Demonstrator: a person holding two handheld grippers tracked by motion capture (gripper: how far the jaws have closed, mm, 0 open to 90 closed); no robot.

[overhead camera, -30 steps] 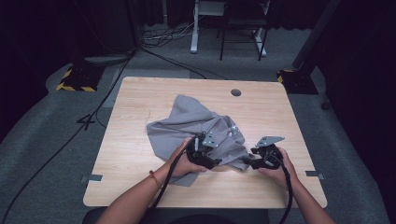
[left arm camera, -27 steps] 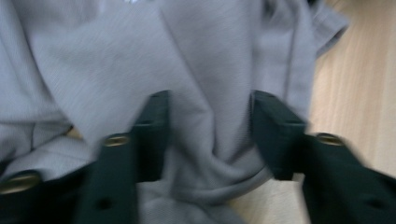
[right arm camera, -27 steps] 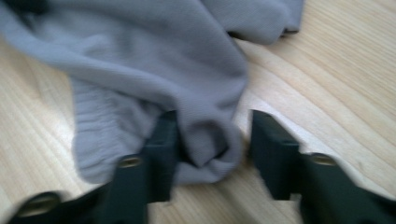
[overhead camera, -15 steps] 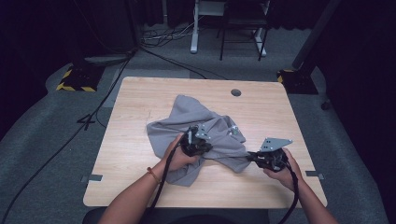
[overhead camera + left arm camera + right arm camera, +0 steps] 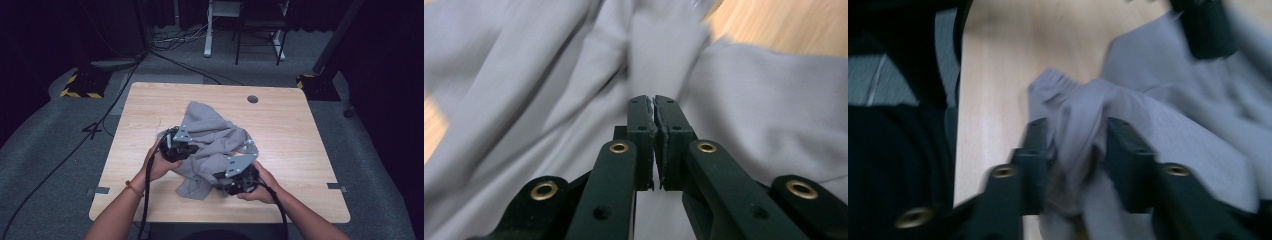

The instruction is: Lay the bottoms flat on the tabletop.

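A: Where is the grey garment point(image 5: 210, 135)?

B: Crumpled mid-table point(image 5: 295, 135), under both forearms reaching in from the near edge.

A: The left gripper point(image 5: 654, 107)?

B: Jaws shut, pinching a thin fold.

A: The right gripper point(image 5: 1075, 145)?

B: At the near hem; its jaws have just been opening, with bunched cloth pressed between them.

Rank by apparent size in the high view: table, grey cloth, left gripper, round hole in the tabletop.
1. table
2. grey cloth
3. left gripper
4. round hole
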